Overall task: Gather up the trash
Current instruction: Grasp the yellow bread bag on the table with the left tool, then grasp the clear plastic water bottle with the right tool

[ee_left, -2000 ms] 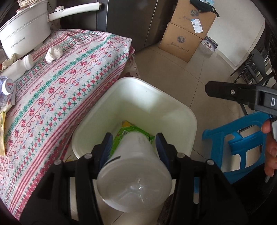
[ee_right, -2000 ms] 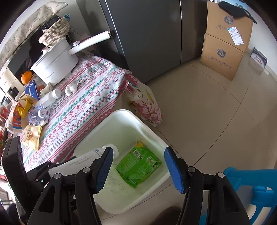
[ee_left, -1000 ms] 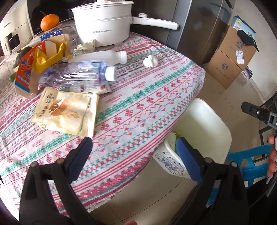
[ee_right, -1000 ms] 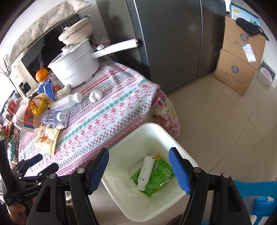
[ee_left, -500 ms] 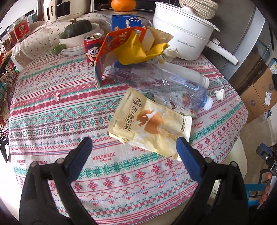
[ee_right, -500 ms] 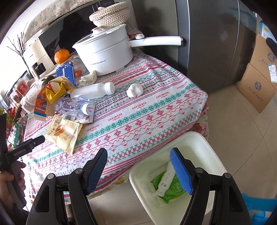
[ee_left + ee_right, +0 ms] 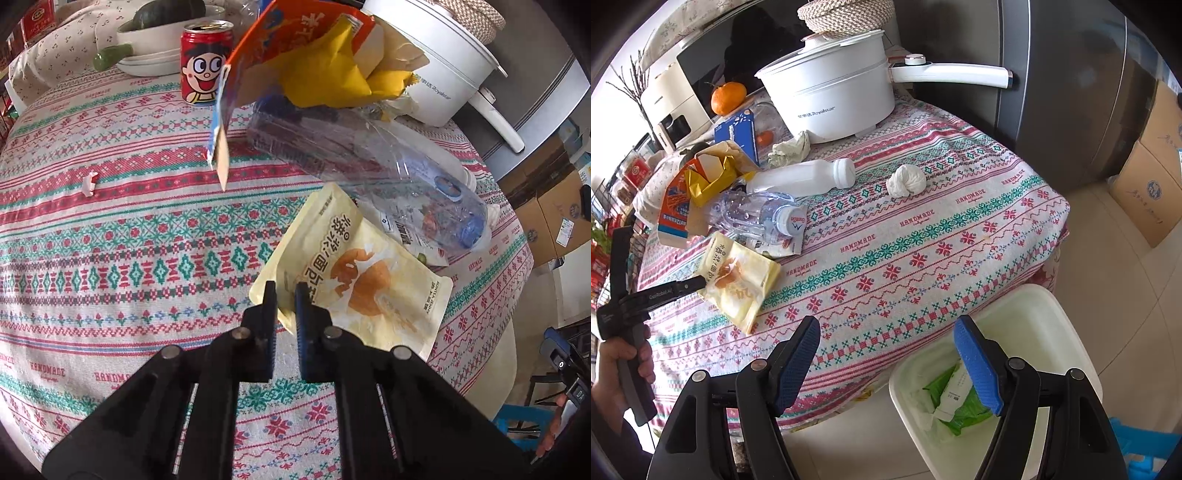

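- The left gripper (image 7: 285, 295) pinches the corner of the yellow bag (image 7: 354, 273) on the table (image 7: 110, 229), so it can lift it.
- The right gripper (image 7: 886, 343) is wide apart and empty, beside the bin (image 7: 1027, 317) where trash goes.

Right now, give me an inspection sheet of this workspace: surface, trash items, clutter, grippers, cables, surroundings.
Surface: table under patterned red-green tablecloth.
Job's things: pale yellow snack pouch; clear crushed plastic bottle; white plastic bottle; crumpled white tissue; white plastic bin on the floor holding a green wrapper.
Clutter: red drink can; white electric pot; orange fruit.
Grippers: left gripper shut on the pouch's corner; right gripper open, empty.
Cables: nothing seen.
Surroundings: grey fridge; cardboard boxes.
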A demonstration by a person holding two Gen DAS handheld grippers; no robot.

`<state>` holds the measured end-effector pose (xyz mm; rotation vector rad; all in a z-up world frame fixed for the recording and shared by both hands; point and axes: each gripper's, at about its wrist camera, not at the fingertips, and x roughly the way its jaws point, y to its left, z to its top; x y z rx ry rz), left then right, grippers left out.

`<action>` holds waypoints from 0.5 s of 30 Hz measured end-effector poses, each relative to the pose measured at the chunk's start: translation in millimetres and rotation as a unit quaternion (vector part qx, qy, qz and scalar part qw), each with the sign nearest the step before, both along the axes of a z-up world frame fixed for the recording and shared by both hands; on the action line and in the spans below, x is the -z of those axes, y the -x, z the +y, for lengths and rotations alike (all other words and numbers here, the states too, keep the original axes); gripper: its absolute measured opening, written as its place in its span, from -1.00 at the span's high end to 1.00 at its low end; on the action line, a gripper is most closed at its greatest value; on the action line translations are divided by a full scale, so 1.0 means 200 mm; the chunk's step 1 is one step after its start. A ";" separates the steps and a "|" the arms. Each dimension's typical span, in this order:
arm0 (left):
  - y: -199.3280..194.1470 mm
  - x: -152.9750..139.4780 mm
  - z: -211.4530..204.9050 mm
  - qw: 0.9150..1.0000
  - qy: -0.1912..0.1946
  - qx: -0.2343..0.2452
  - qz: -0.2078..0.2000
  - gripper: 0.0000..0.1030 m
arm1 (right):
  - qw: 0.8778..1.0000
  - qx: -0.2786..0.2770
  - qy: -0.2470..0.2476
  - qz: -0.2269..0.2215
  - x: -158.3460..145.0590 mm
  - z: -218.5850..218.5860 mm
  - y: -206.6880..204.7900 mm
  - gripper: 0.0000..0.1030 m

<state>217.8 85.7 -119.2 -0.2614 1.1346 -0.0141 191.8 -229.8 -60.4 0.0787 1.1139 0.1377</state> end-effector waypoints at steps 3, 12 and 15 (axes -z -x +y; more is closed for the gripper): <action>0.03 -0.08 -0.04 1.000 -0.014 0.015 -0.022 0.96 | 1.000 -0.005 0.002 0.000 0.01 0.03 0.00 -0.49; 0.26 -0.44 0.06 0.995 -0.025 0.020 -0.097 0.97 | 0.998 -0.059 0.030 0.000 0.03 0.19 -0.09 -0.49; 0.33 -0.51 0.14 0.992 -0.030 0.013 -0.118 0.97 | 0.995 -0.099 0.022 -0.006 0.01 0.30 -0.16 -0.48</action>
